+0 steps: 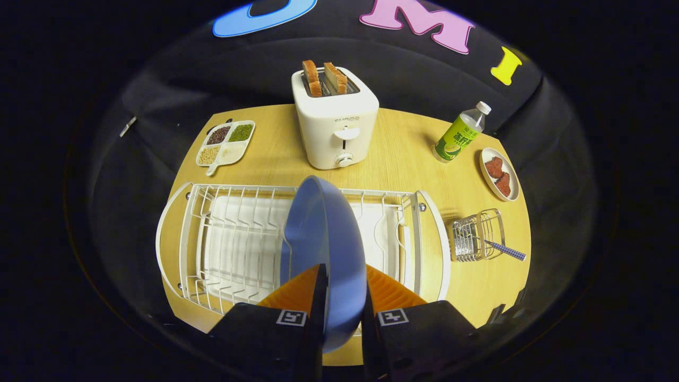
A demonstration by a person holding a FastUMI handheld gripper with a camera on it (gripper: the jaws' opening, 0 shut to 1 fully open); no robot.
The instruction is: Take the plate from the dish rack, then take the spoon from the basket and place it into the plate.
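Step one is the step in hand: your claw [342, 297] has its two fingers closed on the round blue plate [323, 249], one finger on each face, with the plate standing on edge between them. It sits above the white wire dish rack [212, 239], and whether its lower rim is clear of the wires you cannot tell from here.

Judging by that, the plate wants setting down flat next, on bare worktop. The open strip of pale wooden worktop [408, 159] between the rack and the white toaster [337, 124] looks like the roomiest spot; tilt the plate level before you let go, or it may roll.

After that comes the spoon with the blue checked handle [506, 250], lying in the small wire basket [477, 236] just beside the rack's end, its handle poking out over the rim.

Around you: toast slices stand in the toaster, a divided tray of grains [225, 143] lies beside it, and a green-labelled plastic bottle [460, 133] and small oval dish of reddish pieces [499, 174] sit beyond the basket. Black cloth closes the booth behind.
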